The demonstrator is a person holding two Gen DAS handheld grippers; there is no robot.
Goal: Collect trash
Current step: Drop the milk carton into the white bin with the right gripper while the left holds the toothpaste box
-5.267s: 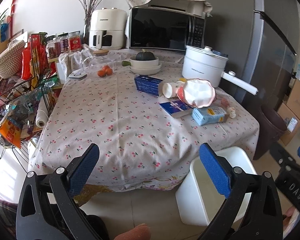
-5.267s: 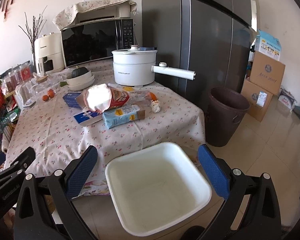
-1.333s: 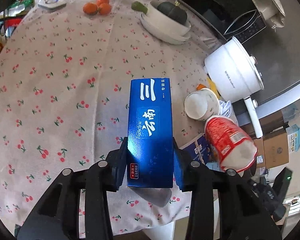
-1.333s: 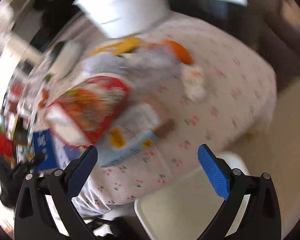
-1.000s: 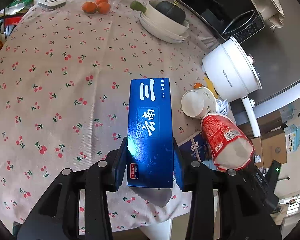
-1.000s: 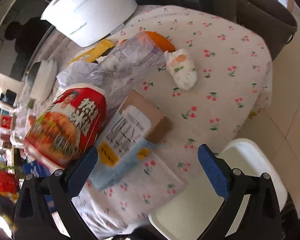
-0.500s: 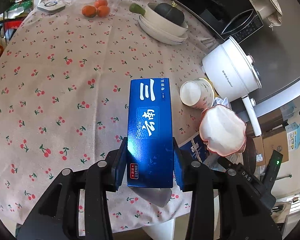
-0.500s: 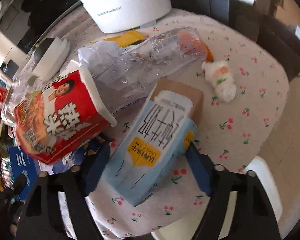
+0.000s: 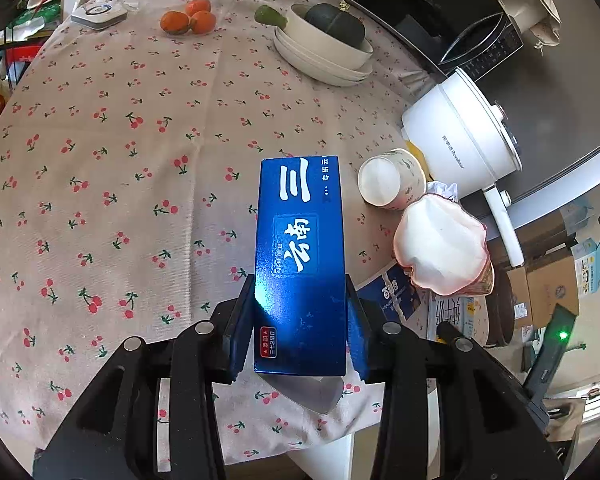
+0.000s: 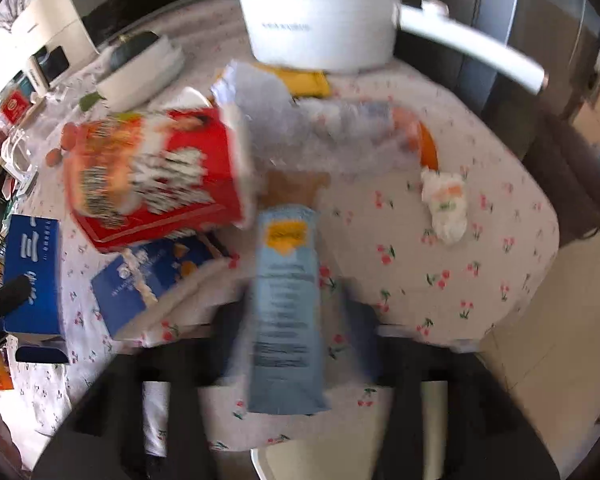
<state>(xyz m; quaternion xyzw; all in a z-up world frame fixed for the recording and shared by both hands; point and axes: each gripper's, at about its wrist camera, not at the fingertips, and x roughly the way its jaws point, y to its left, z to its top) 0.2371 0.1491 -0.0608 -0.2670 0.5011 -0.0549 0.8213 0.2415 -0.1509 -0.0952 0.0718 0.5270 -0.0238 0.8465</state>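
**A:** Where are we with the trash?

**B:** Mid-pickup, I'd say. My left tool (image 9: 300, 332) is closed partway on the dark blue carton (image 9: 300, 264), pads pressing its long sides, and I'm holding it lifted over the surface (image 9: 100, 160). It's a glossy, flat rectangular box with sharp edges, so I expect it to stay put in the grip.

**A:** And to its right?

**B:** A paper cup (image 9: 392, 180) lying on its side, and a crumpled red noodle tub (image 9: 444, 248) with a thin, dented rim. Both look light and easy to crush.

**A:** The other hand?

**B:** My right tool (image 10: 290, 328) has its jaws fairly wide, and they've just been opening a touch. The pale blue carton (image 10: 286, 312) sits between them, but that view is smeared, so I can't tell whether the pads are pressing it. It's a matte rectangular pack. Beyond it lie a clear, crinkled plastic bottle (image 10: 352, 136) and a soft tissue wad (image 10: 446, 204).

**A:** Next?

**B:** I'd firm up the right grip, then carry both cartons to the white bin (image 10: 320, 460) at the near edge below, and drop them in.
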